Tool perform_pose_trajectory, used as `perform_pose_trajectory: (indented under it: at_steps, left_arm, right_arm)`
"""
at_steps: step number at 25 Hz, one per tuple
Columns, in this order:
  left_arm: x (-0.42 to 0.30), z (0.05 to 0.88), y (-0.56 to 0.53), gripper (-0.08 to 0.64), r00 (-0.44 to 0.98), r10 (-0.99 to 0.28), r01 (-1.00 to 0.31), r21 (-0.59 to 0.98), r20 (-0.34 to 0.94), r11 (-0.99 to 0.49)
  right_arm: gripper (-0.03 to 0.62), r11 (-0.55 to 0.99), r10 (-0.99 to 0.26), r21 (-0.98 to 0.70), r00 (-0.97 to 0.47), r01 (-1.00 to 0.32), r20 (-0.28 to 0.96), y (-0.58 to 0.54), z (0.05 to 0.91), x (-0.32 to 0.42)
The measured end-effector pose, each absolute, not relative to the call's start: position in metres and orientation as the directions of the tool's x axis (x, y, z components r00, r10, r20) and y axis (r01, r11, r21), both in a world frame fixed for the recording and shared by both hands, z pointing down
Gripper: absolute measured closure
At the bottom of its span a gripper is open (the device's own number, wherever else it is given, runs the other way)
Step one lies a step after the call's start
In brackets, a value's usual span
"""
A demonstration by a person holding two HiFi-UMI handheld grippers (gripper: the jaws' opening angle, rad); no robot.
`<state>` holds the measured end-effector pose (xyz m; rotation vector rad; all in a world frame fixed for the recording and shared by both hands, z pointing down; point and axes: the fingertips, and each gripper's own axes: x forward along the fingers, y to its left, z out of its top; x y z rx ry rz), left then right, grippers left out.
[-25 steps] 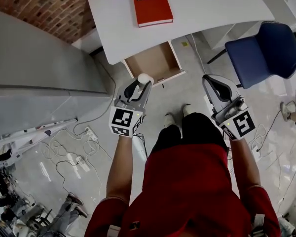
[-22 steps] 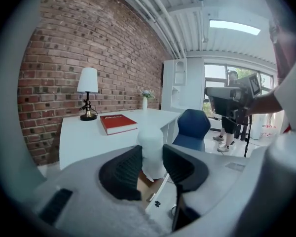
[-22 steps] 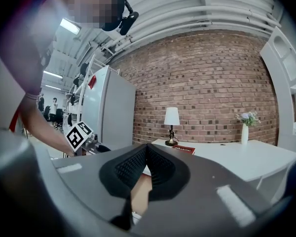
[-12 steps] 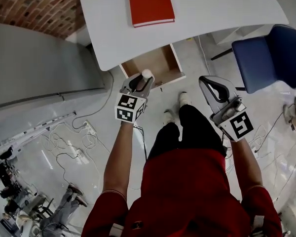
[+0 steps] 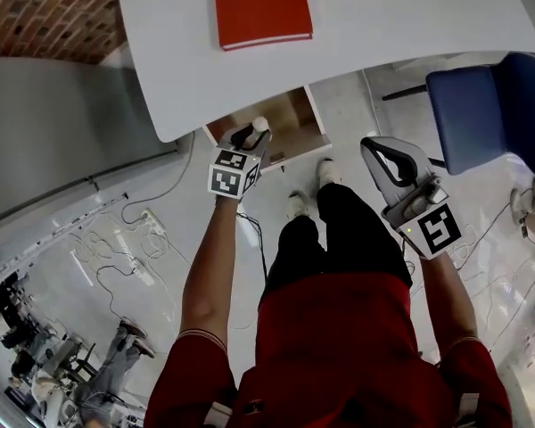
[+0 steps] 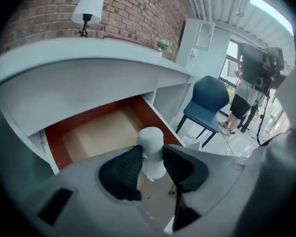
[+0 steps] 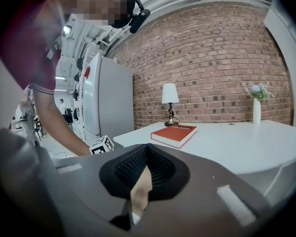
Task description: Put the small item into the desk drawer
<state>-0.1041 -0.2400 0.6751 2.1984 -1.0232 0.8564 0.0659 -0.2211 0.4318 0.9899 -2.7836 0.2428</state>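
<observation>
A small white peg-shaped item point(image 6: 151, 142) with a rounded head stands upright between the black pads of my left gripper point(image 5: 252, 135), which is shut on it. In the head view the item point(image 5: 261, 124) hangs over the front part of the open desk drawer point(image 5: 290, 114), whose bare wooden bottom point(image 6: 101, 132) shows under the white desk top. My right gripper point(image 5: 376, 146) is held to the right of the drawer, above the floor, with its pads point(image 7: 158, 164) meeting at the tips and nothing between them.
A red book point(image 5: 263, 7) lies on the white desk point(image 5: 410, 16); a lamp point(image 7: 169, 100) and a vase point(image 7: 256, 110) stand further back. A blue chair point(image 5: 490, 105) is to the right. A grey cabinet point(image 5: 62, 123) and floor cables point(image 5: 116, 248) are on the left.
My left gripper has sunk and moved forward with the white item, from in front of the drawer to over its front part. The right gripper has shifted forward a little.
</observation>
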Motion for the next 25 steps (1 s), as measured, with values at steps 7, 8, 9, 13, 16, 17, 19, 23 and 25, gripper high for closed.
perform_pose_trajectory:
  at_steps: [7,8,9,13,16,17,19,23,25]
  left_arm:
    - [-0.109,0.73,-0.252,0.42,0.481,-0.352,-0.818,0.267,0.803,-0.509]
    - [-0.11,0.737,-0.253,0.42,0.479,-0.34,-0.822,0.277,0.81,-0.499]
    - [-0.11,0.744,-0.255,0.42,0.476,-0.328,-0.825,0.286,0.816,-0.487]
    - [-0.111,0.771,-0.259,0.419,0.464,-0.284,-0.836,0.31,0.839,-0.452]
    - [-0.113,0.786,-0.258,0.417,0.456,-0.251,-0.841,0.321,0.854,-0.435]
    - [-0.114,0.79,-0.258,0.417,0.454,-0.24,-0.843,0.327,0.858,-0.427]
    - [-0.114,0.798,-0.257,0.416,0.45,-0.217,-0.847,0.337,0.867,-0.412]
    - [-0.117,0.813,-0.254,0.414,0.437,-0.163,-0.851,0.348,0.885,-0.392]
    - [-0.118,0.82,-0.253,0.411,0.436,-0.142,-0.854,0.358,0.889,-0.378]
  right_arm:
    - [0.58,0.773,-0.585,-0.112,-0.771,-0.624,0.253,-0.247,0.454,0.063]
    - [0.58,0.774,-0.582,-0.114,-0.771,-0.623,0.259,-0.25,0.456,0.063]
    - [0.58,0.774,-0.58,-0.116,-0.77,-0.622,0.265,-0.253,0.458,0.064]
    - [0.58,0.773,-0.576,-0.118,-0.768,-0.623,0.28,-0.262,0.467,0.068]
    - [0.58,0.772,-0.574,-0.117,-0.765,-0.624,0.292,-0.265,0.472,0.071]
    - [0.58,0.771,-0.574,-0.118,-0.763,-0.625,0.297,-0.267,0.474,0.072]
    - [0.58,0.769,-0.573,-0.118,-0.76,-0.628,0.306,-0.27,0.478,0.073]
    - [0.58,0.772,-0.571,-0.114,-0.761,-0.626,0.309,-0.274,0.481,0.072]
    - [0.58,0.774,-0.569,-0.113,-0.762,-0.623,0.31,-0.276,0.483,0.071]
